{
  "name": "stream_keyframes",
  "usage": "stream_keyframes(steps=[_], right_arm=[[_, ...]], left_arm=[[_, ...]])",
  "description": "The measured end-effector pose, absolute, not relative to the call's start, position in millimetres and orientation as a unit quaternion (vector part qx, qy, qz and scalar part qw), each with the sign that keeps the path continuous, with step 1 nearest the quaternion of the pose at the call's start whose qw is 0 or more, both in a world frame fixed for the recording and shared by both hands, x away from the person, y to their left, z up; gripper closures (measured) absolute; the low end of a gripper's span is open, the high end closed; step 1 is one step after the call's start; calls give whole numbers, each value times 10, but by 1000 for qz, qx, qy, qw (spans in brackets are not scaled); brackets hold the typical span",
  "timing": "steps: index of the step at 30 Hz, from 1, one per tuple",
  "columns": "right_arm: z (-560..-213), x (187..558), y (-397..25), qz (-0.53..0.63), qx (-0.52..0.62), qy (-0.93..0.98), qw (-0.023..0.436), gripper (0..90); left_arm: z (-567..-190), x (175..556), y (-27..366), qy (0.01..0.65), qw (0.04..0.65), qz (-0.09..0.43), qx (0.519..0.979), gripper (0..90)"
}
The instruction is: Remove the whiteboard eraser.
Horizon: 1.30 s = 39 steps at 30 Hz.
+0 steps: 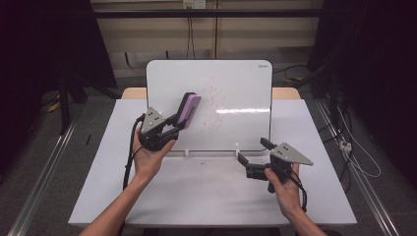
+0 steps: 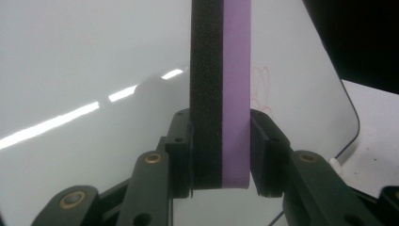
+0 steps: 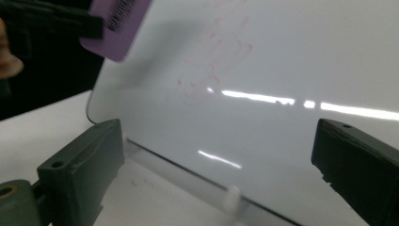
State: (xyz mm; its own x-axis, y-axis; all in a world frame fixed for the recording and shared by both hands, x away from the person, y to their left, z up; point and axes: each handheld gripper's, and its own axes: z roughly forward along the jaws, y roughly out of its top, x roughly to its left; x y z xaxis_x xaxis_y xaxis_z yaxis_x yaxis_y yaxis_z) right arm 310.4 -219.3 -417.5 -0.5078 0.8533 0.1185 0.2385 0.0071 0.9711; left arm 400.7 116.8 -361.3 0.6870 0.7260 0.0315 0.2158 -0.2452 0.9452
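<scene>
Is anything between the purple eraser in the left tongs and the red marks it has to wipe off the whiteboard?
Nothing visible. The left tongs hold the eraser just left of the red marks on the whiteboard, with bare board between them.

A purple eraser (image 1: 189,109) with a black felt face stands on end, clamped between jaws, held against the upright whiteboard (image 1: 231,88), which bears faint red smears (image 1: 212,105) near its centre.
</scene>
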Motion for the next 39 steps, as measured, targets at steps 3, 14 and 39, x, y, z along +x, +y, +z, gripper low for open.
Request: stream_keyframes(steps=[3,14,39], right_arm=[[-4091,3177,-2090,584,398,654,270,26],[-3903,3501,-1703,622,368,639,264,17],[-3975,3819,-1396,700,412,536,229,97]], left_arm=[[-3614,3997,1112,314,536,233,748,647],[-3656,3968,940,324,551,214,739,647],[-3736,3931,776,325,568,191,732,647]])
